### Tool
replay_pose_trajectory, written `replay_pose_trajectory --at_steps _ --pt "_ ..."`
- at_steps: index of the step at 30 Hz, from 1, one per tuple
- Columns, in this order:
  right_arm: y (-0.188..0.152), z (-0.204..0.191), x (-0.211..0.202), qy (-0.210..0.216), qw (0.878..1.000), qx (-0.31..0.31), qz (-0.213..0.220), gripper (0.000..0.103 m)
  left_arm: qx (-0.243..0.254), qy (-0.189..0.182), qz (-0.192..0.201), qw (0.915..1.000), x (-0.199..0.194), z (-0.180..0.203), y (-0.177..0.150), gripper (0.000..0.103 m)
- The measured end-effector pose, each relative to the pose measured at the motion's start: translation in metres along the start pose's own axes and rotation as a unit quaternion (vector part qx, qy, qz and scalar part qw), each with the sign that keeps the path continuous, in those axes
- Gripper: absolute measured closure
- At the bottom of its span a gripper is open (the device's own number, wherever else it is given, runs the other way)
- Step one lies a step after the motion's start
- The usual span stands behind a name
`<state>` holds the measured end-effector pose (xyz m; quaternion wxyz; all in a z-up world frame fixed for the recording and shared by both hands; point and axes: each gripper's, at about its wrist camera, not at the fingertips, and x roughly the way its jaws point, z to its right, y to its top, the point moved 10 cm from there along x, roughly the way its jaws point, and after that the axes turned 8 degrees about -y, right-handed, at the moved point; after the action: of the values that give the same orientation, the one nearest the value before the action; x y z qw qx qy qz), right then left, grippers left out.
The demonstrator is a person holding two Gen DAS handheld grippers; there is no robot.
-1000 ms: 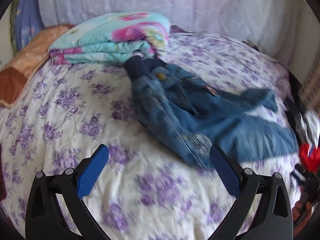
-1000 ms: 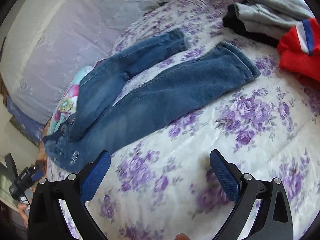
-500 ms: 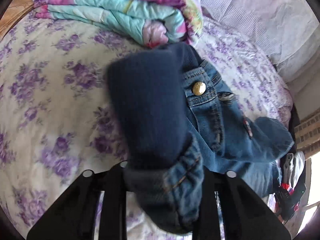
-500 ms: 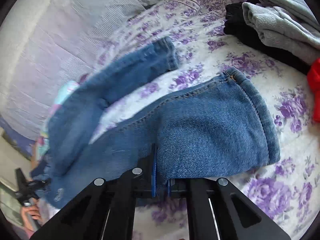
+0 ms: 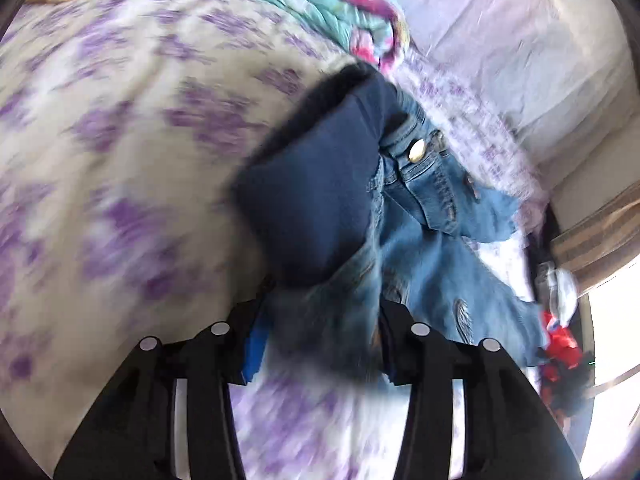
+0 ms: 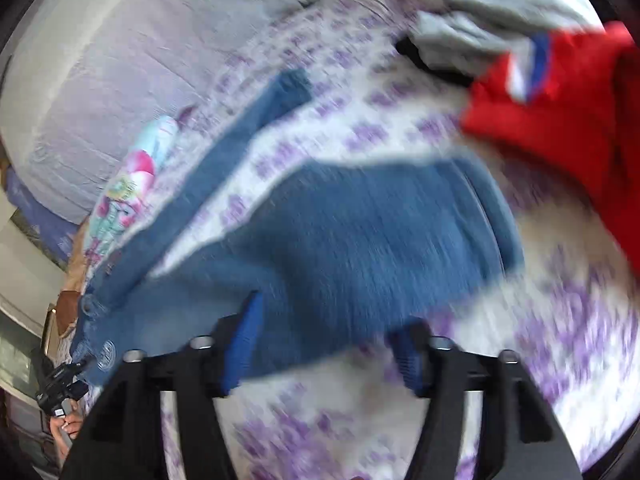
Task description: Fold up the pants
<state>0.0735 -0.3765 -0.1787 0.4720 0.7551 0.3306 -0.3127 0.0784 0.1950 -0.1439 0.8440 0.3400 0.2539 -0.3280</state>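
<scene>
A floral bedsheet [image 5: 120, 128] covers the bed, with a folded quilt [image 5: 320, 4] near the pale wall [image 6: 120, 60]. The jeans [image 6: 360, 240] lie across the sheet below the quilt, beside a red garment [image 6: 560, 120]. The left gripper [image 5: 320, 340] grips their waistband; the right gripper [image 6: 326, 344] straddles a leg cuff, jaws partly apart.

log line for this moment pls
task: fold pants | left gripper: shut on jeans waistband | right gripper: jeans leg between fingers, grip unclear | bed | blurred

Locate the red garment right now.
Right wrist view, upper right: the red garment lies on the floral bedspread, just below the grey clothes and beyond the jeans leg's hem.
</scene>
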Motion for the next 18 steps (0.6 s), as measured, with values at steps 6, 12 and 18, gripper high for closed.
replay_pose_trajectory --at_steps 6,12,18 --pt "0.017 -0.043 -0.071 0.024 0.993 -0.073 0.085 0.024 0.131 0.122 0.151 0.9722 -0.095 0.042 0.057 0.019" --pt "0.069 -0.137 -0.039 0.151 0.981 -0.105 0.069 0.019 0.222 0.053 0.098 0.9685 -0.036 0.125 0.096 0.018" --pt "0.080 -0.195 0.084 0.220 0.970 -0.020 -0.103 0.019 0.279 -0.016 -0.051 0.9587 0.079 0.155 0.078 0.018"
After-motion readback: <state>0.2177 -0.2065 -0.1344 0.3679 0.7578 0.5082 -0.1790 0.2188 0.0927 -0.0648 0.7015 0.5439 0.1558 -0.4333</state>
